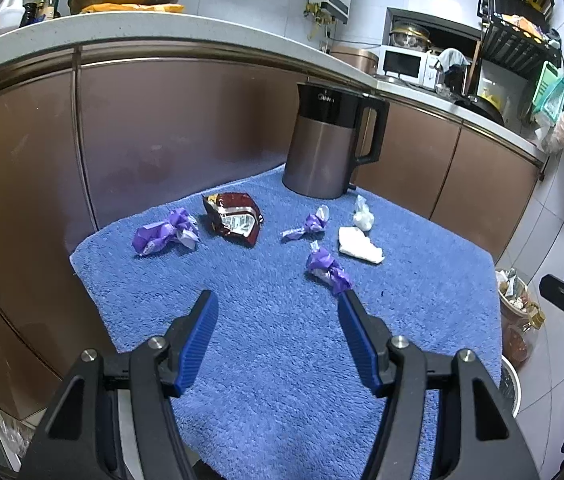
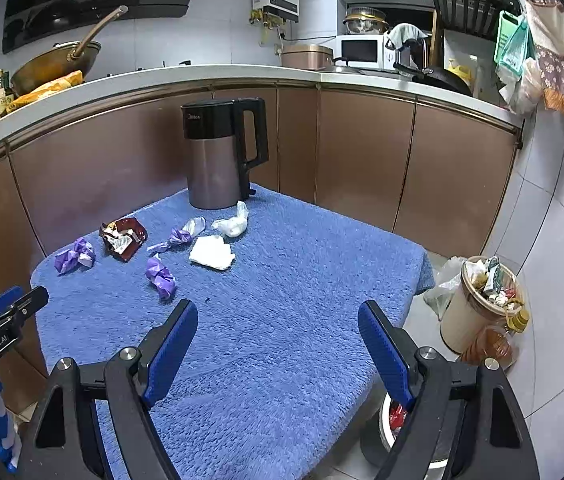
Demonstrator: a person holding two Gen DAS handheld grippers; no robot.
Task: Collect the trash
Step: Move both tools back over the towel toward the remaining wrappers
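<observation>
Blue towel point(image 2: 282, 320) bare nearby; kettle point(image 2: 217, 160) behind wrappers point(image 2: 159, 274).

I've got bare blue towel point(image 2: 282, 320) across the whole near half and out to the right edge, so both grippers can pass freely there. The kettle point(image 2: 217, 160) blocks the far corner, hard against the brown cabinet doors point(image 2: 362, 152). Wrappers point(image 2: 159, 274) crowd the far left, leaving narrow gaps between them.

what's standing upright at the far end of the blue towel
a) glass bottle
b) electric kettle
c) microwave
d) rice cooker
b, the electric kettle with a black handle stands on the far edge of the blue towel, behind the scattered wrappers.
</observation>
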